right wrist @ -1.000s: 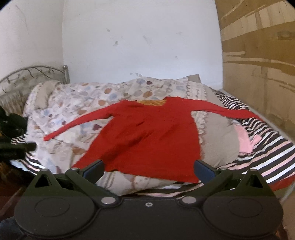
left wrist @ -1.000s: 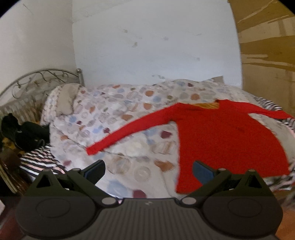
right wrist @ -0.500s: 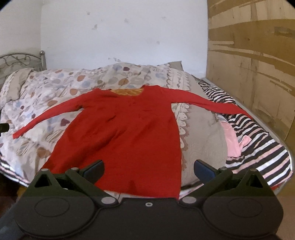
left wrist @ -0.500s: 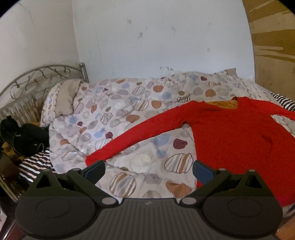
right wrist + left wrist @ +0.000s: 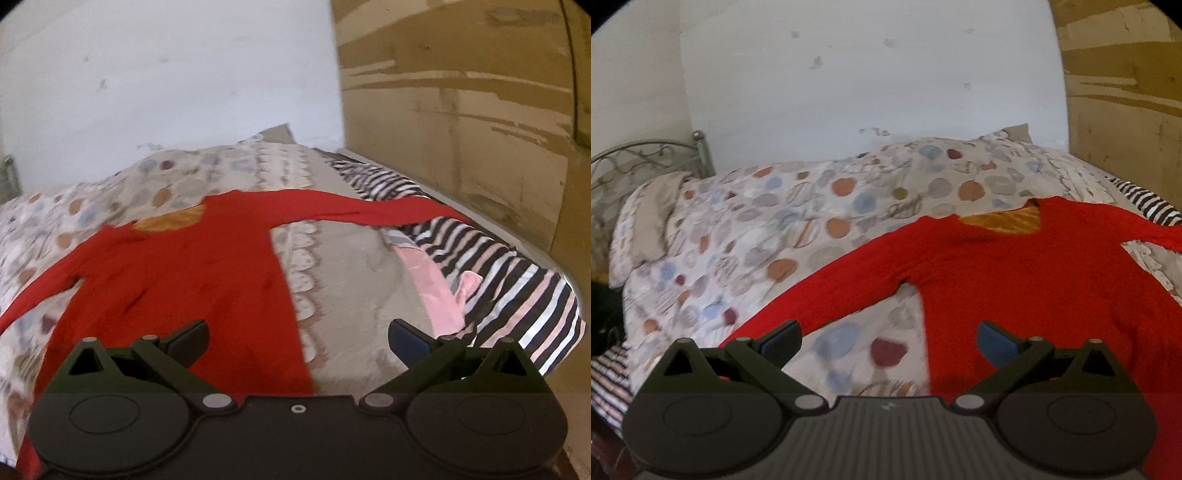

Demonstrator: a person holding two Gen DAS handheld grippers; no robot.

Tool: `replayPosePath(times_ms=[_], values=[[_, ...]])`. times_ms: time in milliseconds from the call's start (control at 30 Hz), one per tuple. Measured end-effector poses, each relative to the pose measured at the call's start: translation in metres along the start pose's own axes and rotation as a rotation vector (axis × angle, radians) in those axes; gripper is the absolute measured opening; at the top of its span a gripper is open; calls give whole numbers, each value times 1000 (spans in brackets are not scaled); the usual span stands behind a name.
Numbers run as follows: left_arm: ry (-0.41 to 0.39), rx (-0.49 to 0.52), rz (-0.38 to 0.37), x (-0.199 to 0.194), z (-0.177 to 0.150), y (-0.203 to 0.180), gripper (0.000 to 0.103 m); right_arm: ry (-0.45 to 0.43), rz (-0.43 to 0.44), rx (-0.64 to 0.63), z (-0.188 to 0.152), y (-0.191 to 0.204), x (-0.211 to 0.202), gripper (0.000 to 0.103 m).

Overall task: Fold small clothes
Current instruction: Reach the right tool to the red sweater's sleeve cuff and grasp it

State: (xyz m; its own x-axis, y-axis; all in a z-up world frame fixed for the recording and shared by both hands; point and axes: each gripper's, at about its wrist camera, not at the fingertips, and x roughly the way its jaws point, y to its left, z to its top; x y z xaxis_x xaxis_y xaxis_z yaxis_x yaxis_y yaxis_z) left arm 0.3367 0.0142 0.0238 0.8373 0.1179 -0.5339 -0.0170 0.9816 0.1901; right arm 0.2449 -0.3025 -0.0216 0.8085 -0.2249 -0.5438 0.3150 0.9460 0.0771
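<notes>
A red long-sleeved top [image 5: 1027,280] lies flat and spread out on a spotted duvet [image 5: 798,221], sleeves stretched to both sides, with an orange lining at the neck [image 5: 1004,220]. It also shows in the right wrist view [image 5: 192,266]. My left gripper [image 5: 888,339] is open and empty, hovering over the gap between the left sleeve and the body. My right gripper [image 5: 297,338] is open and empty, above the top's right side edge. The right sleeve [image 5: 369,210] runs out onto striped bedding.
A striped sheet [image 5: 517,280] and a pink cloth [image 5: 447,288] lie at the bed's right edge. A metal headboard [image 5: 639,158] and a pillow [image 5: 650,218] are at the left. White wall behind, brown board wall [image 5: 461,92] at the right.
Both grippers have moved forward and closer over the bed. The left view now sits near the left armpit; the right view has swung to the top's right side. Both stay open.
</notes>
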Motion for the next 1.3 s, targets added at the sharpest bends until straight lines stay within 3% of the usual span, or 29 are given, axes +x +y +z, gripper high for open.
replayPosePath(times_ms=[333, 500, 733, 833, 1200, 1300], values=[[55, -4, -72, 77, 12, -48, 103, -43, -15, 15, 24, -24, 51, 103], [102, -20, -99, 109, 7, -70, 103, 19, 6, 44, 32, -37, 87, 103], [137, -40, -91, 140, -6, -89, 103, 76, -31, 1, 38, -46, 130, 103], [134, -45, -84, 148, -17, -92, 103, 167, -53, -72, 40, -48, 155, 103], [5, -50, -61, 148, -56, -101, 103, 141, -115, -76, 68, -100, 207, 103], [-3, -41, -55, 147, -56, -103, 103, 92, -138, -43, 80, -125, 220, 102]])
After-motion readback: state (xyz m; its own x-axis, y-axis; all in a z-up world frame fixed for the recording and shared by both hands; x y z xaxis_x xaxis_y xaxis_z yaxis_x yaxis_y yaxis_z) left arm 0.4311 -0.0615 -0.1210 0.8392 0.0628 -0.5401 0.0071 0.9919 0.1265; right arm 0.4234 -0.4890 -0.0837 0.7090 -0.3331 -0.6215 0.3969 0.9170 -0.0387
